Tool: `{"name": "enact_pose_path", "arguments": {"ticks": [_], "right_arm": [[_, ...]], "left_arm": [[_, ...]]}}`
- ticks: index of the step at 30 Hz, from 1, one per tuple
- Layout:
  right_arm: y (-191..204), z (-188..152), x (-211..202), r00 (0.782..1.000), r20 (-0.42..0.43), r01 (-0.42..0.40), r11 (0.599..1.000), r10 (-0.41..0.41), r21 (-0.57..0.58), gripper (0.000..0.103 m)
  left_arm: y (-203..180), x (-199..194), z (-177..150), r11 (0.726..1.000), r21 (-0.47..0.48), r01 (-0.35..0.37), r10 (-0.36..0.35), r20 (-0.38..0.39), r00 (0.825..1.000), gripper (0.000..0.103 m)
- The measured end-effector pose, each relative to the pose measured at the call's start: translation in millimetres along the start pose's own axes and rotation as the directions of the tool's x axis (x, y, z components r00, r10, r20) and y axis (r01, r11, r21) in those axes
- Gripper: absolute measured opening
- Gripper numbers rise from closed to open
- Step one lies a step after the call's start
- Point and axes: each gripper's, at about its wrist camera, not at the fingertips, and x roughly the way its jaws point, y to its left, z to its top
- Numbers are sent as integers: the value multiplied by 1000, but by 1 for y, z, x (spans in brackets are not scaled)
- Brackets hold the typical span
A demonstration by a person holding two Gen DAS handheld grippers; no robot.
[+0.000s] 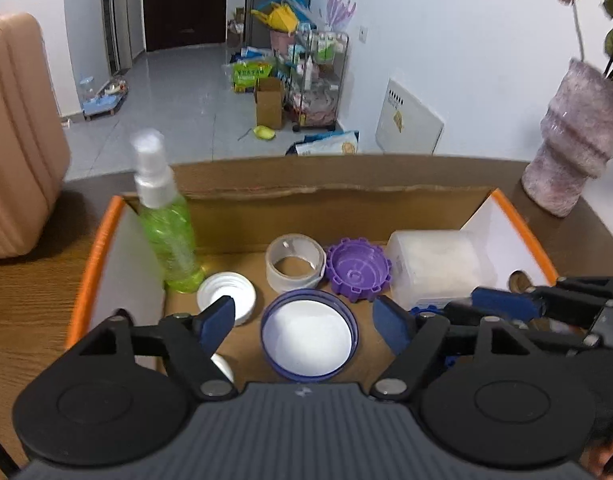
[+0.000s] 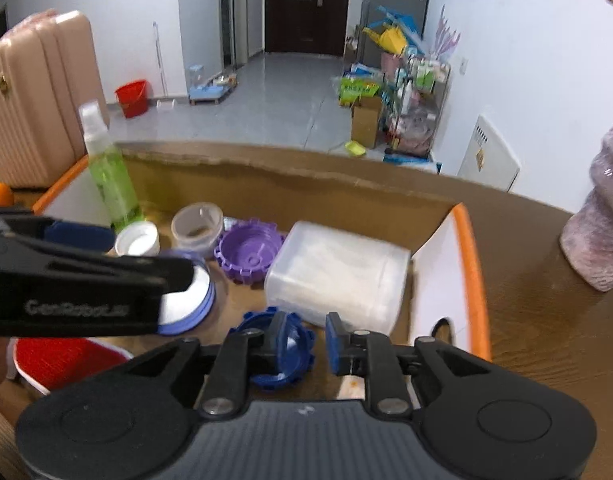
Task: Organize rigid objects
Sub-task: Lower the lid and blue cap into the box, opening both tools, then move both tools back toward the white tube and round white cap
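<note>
Low in the left wrist view, the left gripper (image 1: 302, 320) hangs with fingers spread wide above the blue-rimmed lid (image 1: 308, 338) in the cardboard box (image 1: 326, 200) — nothing between them. In the right wrist view, the right gripper (image 2: 306, 340) has its fingers parted around one side of the blue toothed cap (image 2: 276, 350) at lower centre — contact unclear.

I note white walls and grey tiled floor (image 2: 282, 92) leading to a dark door (image 2: 306, 4); right of the door, a cluttered wire rack (image 2: 418, 108); left, a red bucket (image 2: 132, 96).
</note>
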Motion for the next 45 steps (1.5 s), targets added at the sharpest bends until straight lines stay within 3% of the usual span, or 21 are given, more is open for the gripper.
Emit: {"name": "enact_pose_path", "arguments": {"ticks": [5,9,13,15,18,21,25,29,32,37,45], "right_arm": [[-13,2,-55,996,91,-5,1000,4,12,24],[-22,-8,-118,985,171,-4,1000,1,16,36],[-20,-34,-176,975,210,-78,997,78,-10,42],[-12,-53,-207,966,239,-87,995,96,-44,50],[4,-90,-249,949,291,-97,992,118,-84,58],[21,-136,-279,935,309,-148,983,174,-107,64],[49,-209,-300,918,304,-225,966,254,-127,65],[73,-283,-309,922,331,-183,980,199,-80,65],[87,-325,-313,928,333,-156,986,168,-63,65],[104,-357,-317,943,298,-117,986,148,-119,65],[105,-360,-310,950,291,-96,992,117,-84,66]], "left_arm": [[6,-67,-6,999,29,-24,21,84,996,81],[7,-134,-27,997,55,-53,43,174,984,83],[6,-206,-72,993,101,-61,32,267,963,86],[5,-236,-99,991,117,-60,22,303,953,89],[6,-269,-142,993,122,5,-42,304,952,93],[6,-289,-192,992,111,53,-81,261,962,93],[3,-318,-266,990,133,42,-82,317,945,98],[-1,-333,-335,987,62,-147,115,366,923,99],[-2,-342,-369,983,21,-180,161,351,922,99],[0,-355,-380,988,6,-157,143,378,915,99],[4,-342,-378,992,-8,-127,122,340,932,99]]}}
